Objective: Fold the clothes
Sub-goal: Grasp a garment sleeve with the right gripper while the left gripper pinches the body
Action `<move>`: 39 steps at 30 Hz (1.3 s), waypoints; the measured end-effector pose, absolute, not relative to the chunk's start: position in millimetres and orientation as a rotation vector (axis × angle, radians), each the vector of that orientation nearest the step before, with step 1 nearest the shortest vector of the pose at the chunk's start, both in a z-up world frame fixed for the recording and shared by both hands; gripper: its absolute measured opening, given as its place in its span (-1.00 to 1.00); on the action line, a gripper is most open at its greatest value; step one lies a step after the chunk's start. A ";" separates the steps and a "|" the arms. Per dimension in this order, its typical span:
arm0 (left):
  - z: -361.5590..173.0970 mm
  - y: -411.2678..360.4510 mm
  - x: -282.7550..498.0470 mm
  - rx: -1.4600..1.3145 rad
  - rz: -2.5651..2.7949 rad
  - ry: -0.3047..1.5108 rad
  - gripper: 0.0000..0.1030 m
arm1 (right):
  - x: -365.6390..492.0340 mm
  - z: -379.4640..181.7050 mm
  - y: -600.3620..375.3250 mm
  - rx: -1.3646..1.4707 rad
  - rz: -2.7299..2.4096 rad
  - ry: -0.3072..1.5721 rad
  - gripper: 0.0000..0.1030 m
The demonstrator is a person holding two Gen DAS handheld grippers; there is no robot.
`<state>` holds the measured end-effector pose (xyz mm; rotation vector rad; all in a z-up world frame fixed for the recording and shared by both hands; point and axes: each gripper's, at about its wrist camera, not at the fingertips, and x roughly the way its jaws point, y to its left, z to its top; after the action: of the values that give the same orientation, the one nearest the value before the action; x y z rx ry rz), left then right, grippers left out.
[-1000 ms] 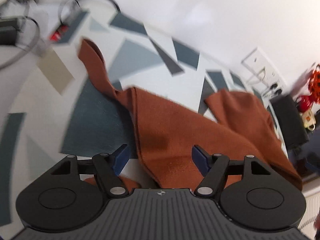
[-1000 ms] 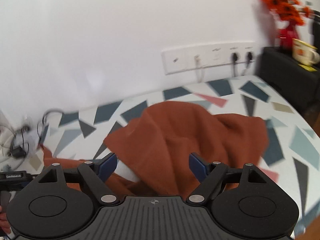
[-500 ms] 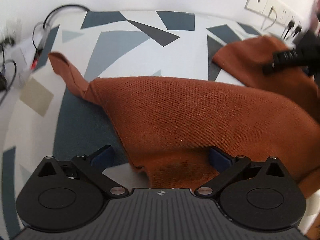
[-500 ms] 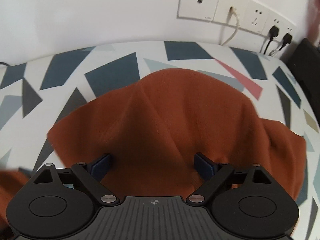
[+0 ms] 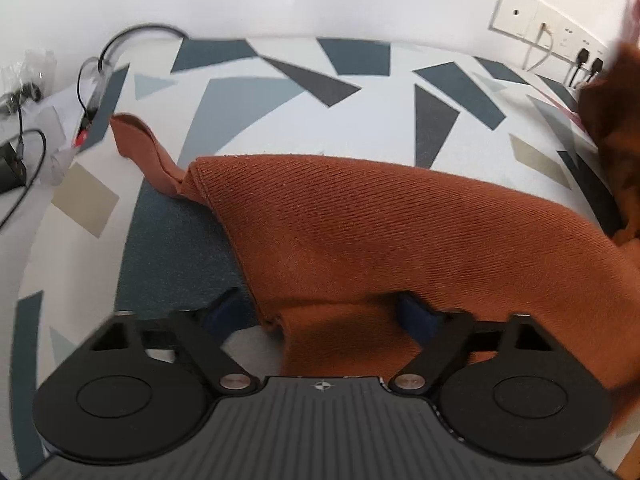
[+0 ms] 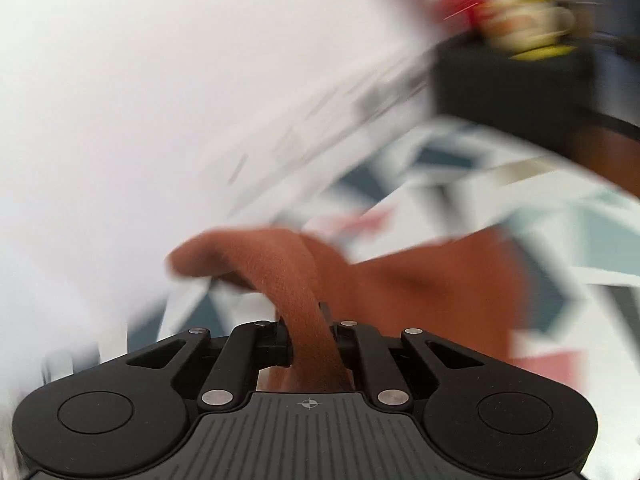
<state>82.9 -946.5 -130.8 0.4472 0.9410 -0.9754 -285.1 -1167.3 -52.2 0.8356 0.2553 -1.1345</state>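
Note:
A rust-brown knit garment point(image 5: 380, 232) lies spread on the table with the triangle-patterned cloth point(image 5: 280, 92). A narrow strip of it point(image 5: 140, 148) trails to the far left. My left gripper point(image 5: 320, 312) is open, its blue pads on either side of the garment's near hem, with fabric lying between them. My right gripper point(image 6: 308, 340) is shut on a bunched fold of the same garment point(image 6: 292, 276) and holds it up off the table; that view is heavily blurred. The lifted part shows at the far right of the left wrist view point(image 5: 612, 132).
Black cables and small electronics point(image 5: 24, 128) lie at the table's left edge. A white socket strip with plugs point(image 5: 548, 36) is on the wall at back right. A black box with a cup and red flowers point(image 6: 516, 60) stands at the right.
My right gripper has closed on a fold of the garment and swung it up fast to the right. My left gripper has stayed open at the near hem.

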 end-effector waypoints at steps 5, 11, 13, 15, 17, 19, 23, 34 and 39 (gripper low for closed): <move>-119.1 -933.0 74.4 0.440 -1.032 0.978 -0.32 | -401.3 -72.8 -1089.5 0.969 -1.453 0.184 -0.87; -102.2 -914.5 62.6 0.408 -1.073 0.984 -0.65 | -439.6 -120.0 -1048.0 1.204 -1.543 0.267 -0.87; -98.3 -911.5 65.0 0.371 -1.070 0.991 -0.67 | -438.7 -121.0 -1046.8 1.220 -1.535 0.258 -0.87; -94.6 -910.8 72.1 0.323 -1.061 1.003 -0.67 | -430.0 -111.8 -1052.6 1.180 -1.507 0.239 -0.87; -89.5 -909.6 81.0 0.264 -1.051 1.011 -0.68 | -417.1 -97.2 -1065.8 1.142 -1.454 0.201 -0.88; -80.1 -907.9 90.9 0.200 -1.046 0.997 -0.69 | -396.2 -76.6 -1082.9 1.101 -1.387 0.166 -0.88; -57.9 -906.4 110.4 0.128 -1.011 0.895 -0.69 | -342.4 -26.8 -1122.8 1.014 -1.235 0.099 -0.88; 7.6 -885.2 175.3 -0.019 -0.871 0.730 -0.71 | -197.1 114.0 -1192.7 0.772 -0.835 -0.065 -0.88; 45.8 -859.8 185.0 -0.135 -0.860 0.689 -0.71 | -205.6 156.7 -1188.7 0.750 -0.692 -0.218 -0.88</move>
<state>185.0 -859.8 45.8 -0.1348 0.6894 -0.8600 -205.6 -1188.7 156.7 0.7498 -0.2180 -0.6919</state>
